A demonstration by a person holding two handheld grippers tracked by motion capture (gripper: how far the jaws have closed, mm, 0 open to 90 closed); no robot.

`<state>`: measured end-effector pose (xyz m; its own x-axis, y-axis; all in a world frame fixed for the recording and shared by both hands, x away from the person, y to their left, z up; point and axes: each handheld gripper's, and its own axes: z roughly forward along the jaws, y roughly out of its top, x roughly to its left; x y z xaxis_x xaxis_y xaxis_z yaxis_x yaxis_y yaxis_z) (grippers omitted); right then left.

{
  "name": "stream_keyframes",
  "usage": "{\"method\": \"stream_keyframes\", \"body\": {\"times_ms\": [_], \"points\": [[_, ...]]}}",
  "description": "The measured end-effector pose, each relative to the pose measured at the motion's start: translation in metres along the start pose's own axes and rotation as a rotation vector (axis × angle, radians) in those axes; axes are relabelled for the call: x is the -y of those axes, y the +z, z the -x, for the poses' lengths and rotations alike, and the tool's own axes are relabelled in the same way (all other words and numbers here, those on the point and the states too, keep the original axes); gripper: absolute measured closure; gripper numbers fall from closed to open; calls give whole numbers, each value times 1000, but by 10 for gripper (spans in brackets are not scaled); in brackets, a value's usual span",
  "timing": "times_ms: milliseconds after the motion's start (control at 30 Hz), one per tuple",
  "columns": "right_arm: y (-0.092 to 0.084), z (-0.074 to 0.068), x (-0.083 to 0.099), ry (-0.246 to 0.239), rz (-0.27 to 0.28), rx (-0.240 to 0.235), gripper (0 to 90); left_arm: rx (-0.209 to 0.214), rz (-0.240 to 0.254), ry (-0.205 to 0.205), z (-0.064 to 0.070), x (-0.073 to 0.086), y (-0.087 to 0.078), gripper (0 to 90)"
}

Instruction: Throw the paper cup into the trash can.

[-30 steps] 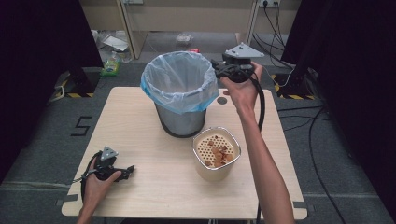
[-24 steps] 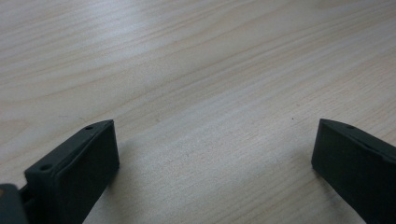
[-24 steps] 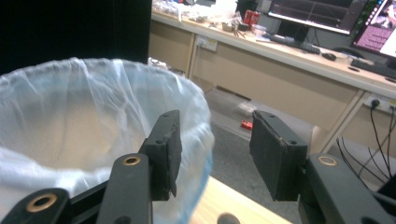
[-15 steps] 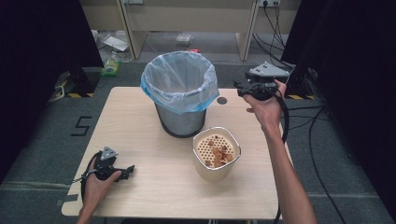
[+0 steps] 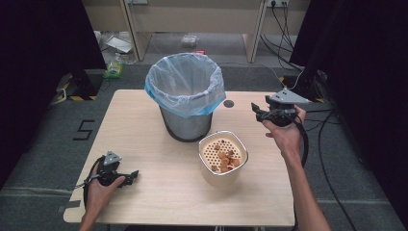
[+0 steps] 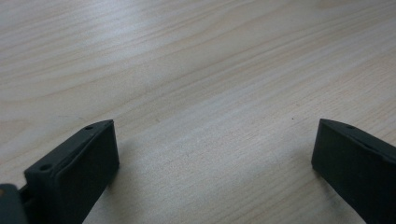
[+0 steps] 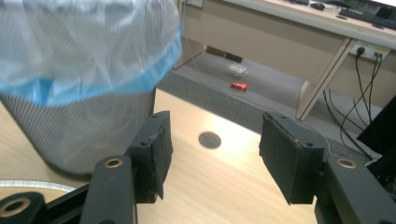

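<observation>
My left tool [image 5: 129, 176] rests on the pale wood-grain desk [image 5: 144, 120] near its front left corner, jaws wide apart and empty, parked clear of the work. At centre stands the mesh-metal bin [image 5: 186, 98], round, lined with a thin translucent blue bag. Just in front of it sits the cream cup [image 5: 223, 157], its perforated insert carrying orange-brown scraps, presumably for the bin. My right tool [image 5: 256, 110] hovers right of the bin, empty, its jaws having just been opening.
</observation>
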<state>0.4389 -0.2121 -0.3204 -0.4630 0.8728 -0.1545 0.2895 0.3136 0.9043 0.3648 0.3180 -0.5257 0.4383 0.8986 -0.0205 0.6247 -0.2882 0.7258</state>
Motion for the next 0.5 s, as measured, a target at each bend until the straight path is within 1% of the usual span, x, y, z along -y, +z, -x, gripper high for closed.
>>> {"method": "stream_keyframes", "body": {"times_ms": [33,67,100,133,167,200,233,267,300,367,400,433,467,500], "points": [[-2,0,5,-2,-4,1,431,0,0,0,0,0,0,0],[-5,-1,16,7,-8,3,423,0,0,0,0,0,0,0],[-6,-1,20,6,-8,7,422,0,0,0,0,0,0,0],[-6,-1,20,6,-8,7,422,0,0,0,0,0,0,0],[-9,-2,32,11,-11,16,419,0,0,0,0,0,0,0],[-9,-2,32,11,-11,16,419,0,0,0,0,0,0,0],[-11,-2,43,17,-22,18,414,0,1,-1,0,0,0,0],[-11,-2,43,17,-22,18,414,0,1,-1,0,0,0,0],[-13,-2,54,33,-21,19,414,-1,0,-1,0,0,0,0],[-15,-2,64,48,-20,21,414,0,1,-1,0,0,0,0],[-15,-3,71,52,-29,19,413,0,1,-1,0,0,0,0],[-15,-3,71,52,-29,19,413,0,1,-1,0,0,0,0],[-15,-3,76,53,-37,19,413,0,1,-1,0,0,0,0],[-15,-4,83,55,-38,22,412,0,1,-1,0,0,0,0]]}}
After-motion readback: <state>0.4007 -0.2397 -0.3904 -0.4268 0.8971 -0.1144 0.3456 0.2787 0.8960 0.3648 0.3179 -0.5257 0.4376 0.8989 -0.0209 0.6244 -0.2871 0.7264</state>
